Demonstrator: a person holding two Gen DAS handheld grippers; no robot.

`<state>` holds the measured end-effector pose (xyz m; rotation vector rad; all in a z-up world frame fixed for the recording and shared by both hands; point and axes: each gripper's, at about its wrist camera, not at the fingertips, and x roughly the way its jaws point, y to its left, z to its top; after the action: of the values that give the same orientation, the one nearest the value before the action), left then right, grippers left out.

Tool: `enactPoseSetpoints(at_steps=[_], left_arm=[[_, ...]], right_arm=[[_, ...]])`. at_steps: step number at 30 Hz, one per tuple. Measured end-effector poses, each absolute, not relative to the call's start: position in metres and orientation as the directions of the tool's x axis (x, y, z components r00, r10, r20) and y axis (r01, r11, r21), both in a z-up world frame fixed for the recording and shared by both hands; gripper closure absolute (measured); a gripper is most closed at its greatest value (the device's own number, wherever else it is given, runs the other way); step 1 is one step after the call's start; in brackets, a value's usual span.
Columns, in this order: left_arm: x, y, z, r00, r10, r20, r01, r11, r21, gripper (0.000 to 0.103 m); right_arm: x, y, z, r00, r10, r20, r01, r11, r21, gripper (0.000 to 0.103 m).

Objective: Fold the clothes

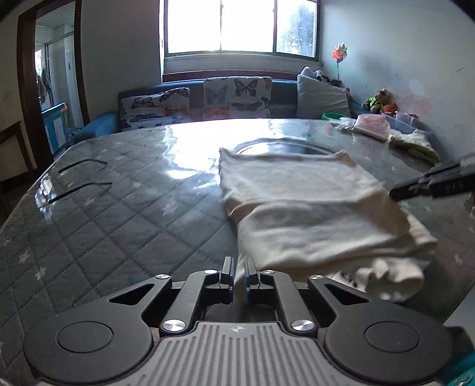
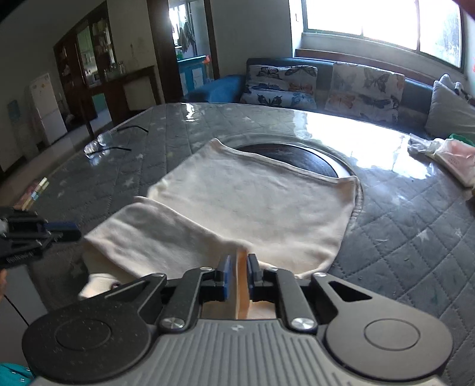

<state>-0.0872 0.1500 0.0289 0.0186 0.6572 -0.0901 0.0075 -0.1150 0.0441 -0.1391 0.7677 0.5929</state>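
The left tool was seen closest, pinched shut on the near edge of the cream shirt. The right tool was closed on a fold of the same shirt at its near hem. The shirt was laid flat on the quilted counter, partly over a round dark plate (set in the middle). A fold was probably being started. Next, both corners would need to be lifted together and carried toward the window. The shirt's long side was pointed away from the tools.
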Motion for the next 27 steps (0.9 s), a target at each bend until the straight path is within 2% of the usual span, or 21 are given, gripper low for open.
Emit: enactPoseSetpoints(at_steps=[7,13,15,18,27], left_arm=[[-0.051,0.136,0.039,0.796,-0.146,-0.587,0.145,0.988,-0.049,0.092],[-0.014,0.140,0.017,0.746,-0.156,-0.648,0.125,0.988,-0.094,0.092],[-0.015,0.138,0.009,0.724,-0.165,-0.669,0.143,0.986,-0.088,0.089],[-0.023,0.136,0.011,0.727,-0.165,-0.667,0.162,0.985,-0.067,0.085],[0.003,0.143,0.022,0.739,-0.184,-0.648,0.141,0.983,-0.118,0.085]], right_arm=[[0.007,-0.113,0.041,0.570,0.471,-0.674,-0.560,0.823,0.101,0.091],[0.006,-0.105,0.024,0.521,0.477,-0.708,-0.590,0.801,0.105,0.083],[0.008,-0.106,0.020,0.513,0.471,-0.718,-0.584,0.804,0.109,0.080],[0.011,-0.109,0.015,0.502,0.465,-0.729,-0.578,0.808,0.117,0.079],[0.013,-0.105,0.016,0.503,0.482,-0.718,-0.589,0.798,0.123,0.070]])
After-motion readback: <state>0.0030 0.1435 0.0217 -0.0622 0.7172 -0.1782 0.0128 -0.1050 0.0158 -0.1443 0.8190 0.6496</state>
